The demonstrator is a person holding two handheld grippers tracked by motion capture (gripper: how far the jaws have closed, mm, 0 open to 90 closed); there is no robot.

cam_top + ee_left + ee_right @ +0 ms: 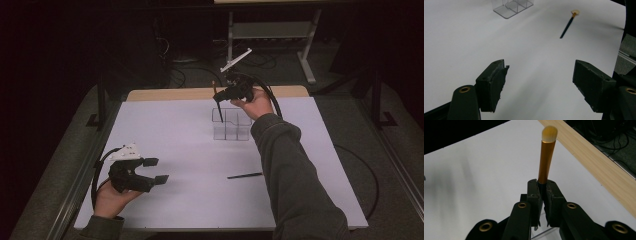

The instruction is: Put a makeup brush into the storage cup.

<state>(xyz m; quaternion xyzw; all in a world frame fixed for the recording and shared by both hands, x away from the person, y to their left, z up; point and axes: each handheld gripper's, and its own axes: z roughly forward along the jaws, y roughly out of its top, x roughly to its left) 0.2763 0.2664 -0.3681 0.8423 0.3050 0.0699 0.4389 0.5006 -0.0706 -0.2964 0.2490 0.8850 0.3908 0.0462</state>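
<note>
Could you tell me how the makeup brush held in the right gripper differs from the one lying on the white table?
The gold-ferruled makeup brush with pale bristles stands upright, clamped in the shut right gripper above the clear plastic compartment organiser. The dark-handled makeup brush with a flat pale head lies flat on the white table, untouched. The lying brush's head looks flatter and rounder. Both have dark handles and gold ferrules.

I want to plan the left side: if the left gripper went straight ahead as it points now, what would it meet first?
Probably nothing soon: the open left gripper faces bare white table. The second makeup brush lies ahead, slightly right, with the clear organizer further left; depth is uncertain.
</note>
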